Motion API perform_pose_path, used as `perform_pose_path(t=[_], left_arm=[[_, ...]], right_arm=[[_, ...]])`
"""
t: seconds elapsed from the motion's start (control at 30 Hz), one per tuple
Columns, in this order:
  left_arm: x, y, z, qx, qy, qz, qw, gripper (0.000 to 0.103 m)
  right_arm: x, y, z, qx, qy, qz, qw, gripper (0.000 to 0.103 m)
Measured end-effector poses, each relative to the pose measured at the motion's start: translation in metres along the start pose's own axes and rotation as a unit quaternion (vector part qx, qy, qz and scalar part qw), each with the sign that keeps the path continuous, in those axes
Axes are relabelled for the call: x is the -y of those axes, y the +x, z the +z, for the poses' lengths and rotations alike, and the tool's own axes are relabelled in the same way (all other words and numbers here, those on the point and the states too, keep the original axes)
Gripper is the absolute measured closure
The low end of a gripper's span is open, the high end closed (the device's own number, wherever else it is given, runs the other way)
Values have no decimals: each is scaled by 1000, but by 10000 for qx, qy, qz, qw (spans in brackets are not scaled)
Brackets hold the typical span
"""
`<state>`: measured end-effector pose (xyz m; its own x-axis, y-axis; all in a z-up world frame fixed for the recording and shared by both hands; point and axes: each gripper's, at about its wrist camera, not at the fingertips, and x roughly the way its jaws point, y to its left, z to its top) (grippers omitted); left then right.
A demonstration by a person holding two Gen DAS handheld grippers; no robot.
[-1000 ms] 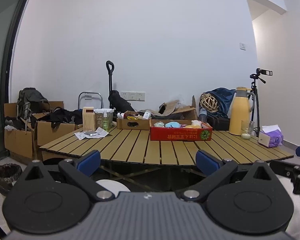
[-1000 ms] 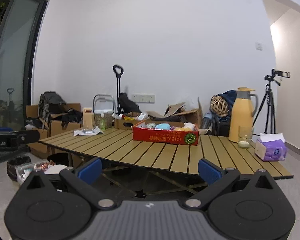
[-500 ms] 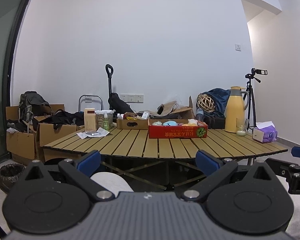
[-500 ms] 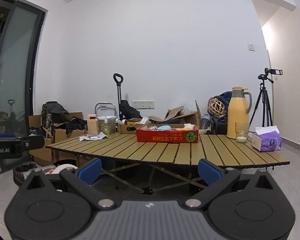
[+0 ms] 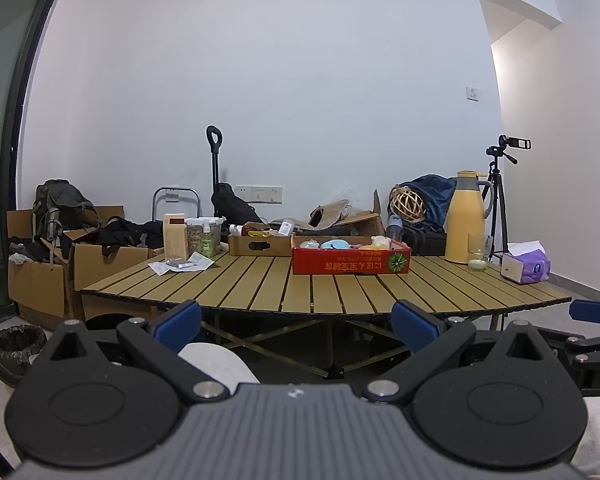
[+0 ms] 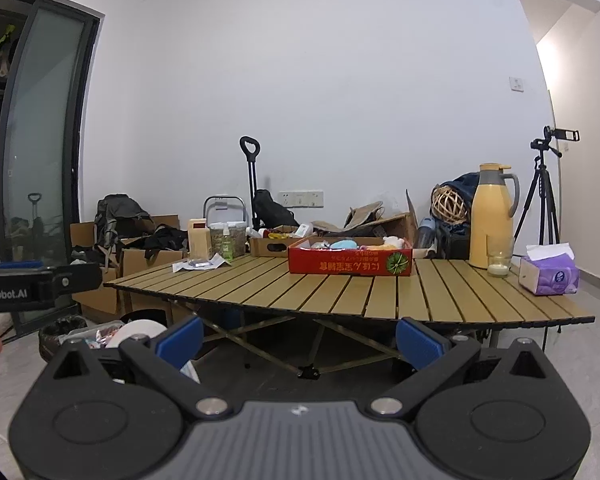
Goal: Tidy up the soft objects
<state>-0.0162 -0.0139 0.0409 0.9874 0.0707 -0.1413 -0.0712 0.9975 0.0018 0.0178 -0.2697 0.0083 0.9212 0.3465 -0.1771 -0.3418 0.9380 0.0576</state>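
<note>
**On the slatted table: soft toys in the red box, both grippers back from it**

Across the room from me, the wooden table [image 5: 340, 288] carries the red box [image 5: 351, 261] toward its far middle. Soft toys [image 5: 335, 244] lie inside, heaped above the rim: a blue one, a cream one, something yellow.

Item, left gripper [image 5: 296, 317]: fingers spread wide, nothing between them, held low and well short of the table edge.

Item, right gripper [image 6: 300, 334]: the same, wide apart and bare, also well clear.

Progress: the soft things visible sit gathered in the box, and no loose ones show on the slats. That fits a sort already finished, or a box waiting to be emptied and arranged; I cannot tell which.

Orientation: the box's long side runs left to right, broadside to me, printed face toward me with lettering upside down. Individual toys are too small to give an axis.

Also present: yellow jug [image 6: 492, 216], tissue pack [image 6: 550, 276], brown cardboard tray [image 5: 260, 245].
</note>
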Motion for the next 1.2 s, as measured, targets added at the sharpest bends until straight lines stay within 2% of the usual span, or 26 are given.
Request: perform_pose_path(t=[1.2], left_arm=[[-2,3,-1,57,12,-37,10000,0]], right_arm=[[2,3,-1,10,-30,-45,10000,0]])
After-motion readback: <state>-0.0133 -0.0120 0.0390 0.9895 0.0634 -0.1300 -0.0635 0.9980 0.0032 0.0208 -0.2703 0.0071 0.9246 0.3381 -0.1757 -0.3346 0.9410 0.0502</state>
